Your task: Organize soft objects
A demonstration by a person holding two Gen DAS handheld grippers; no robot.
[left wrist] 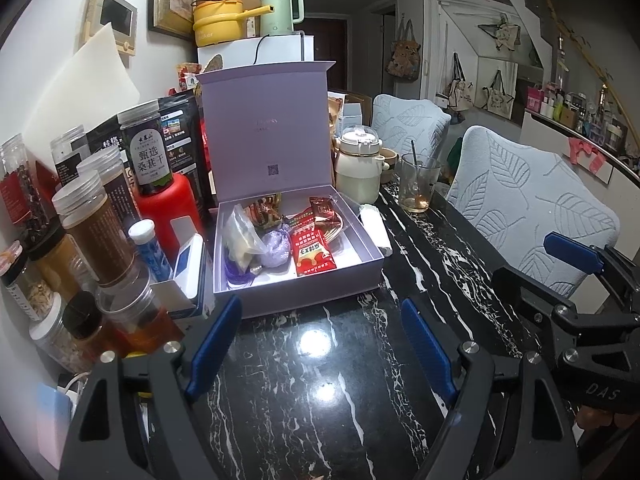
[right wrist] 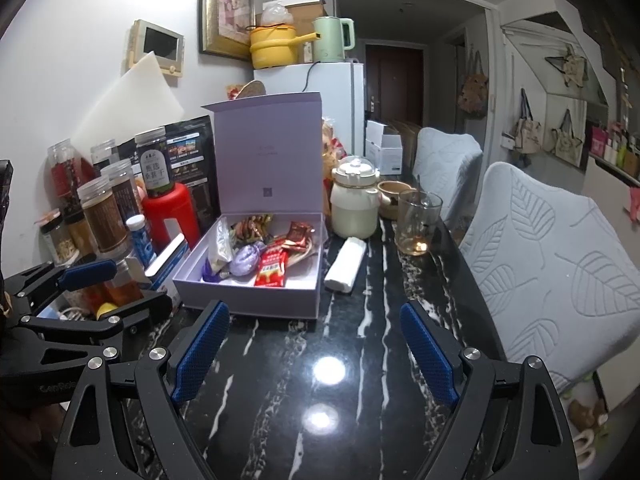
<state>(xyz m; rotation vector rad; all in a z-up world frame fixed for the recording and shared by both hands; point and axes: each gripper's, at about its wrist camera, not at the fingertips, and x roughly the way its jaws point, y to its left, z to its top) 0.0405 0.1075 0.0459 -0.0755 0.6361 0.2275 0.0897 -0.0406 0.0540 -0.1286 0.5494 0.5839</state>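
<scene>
A lilac gift box (left wrist: 360,278) (right wrist: 248,300) stands on the black marble table with its lid upright. Inside lie a red snack packet (left wrist: 314,254) (right wrist: 272,268), a purple sachet (left wrist: 276,246) (right wrist: 245,261), a clear bag (left wrist: 240,236) (right wrist: 221,246) and dark candy wrappers (left wrist: 322,210) (right wrist: 298,234). A white tissue pack (left wrist: 376,228) (right wrist: 346,264) lies on the table right of the box. My left gripper (left wrist: 320,344) hovers open in front of the box, nothing between its blue pads. My right gripper (right wrist: 316,350) is also open and empty, to the right of the left one.
Jars and bottles (left wrist: 96,236) (right wrist: 108,216) and a red container (left wrist: 168,212) crowd the table's left side. A cream pot (left wrist: 358,168) (right wrist: 354,204) and a glass with a spoon (left wrist: 418,184) (right wrist: 418,220) stand behind the box. Leaf-patterned chairs (left wrist: 532,208) (right wrist: 560,280) line the right edge.
</scene>
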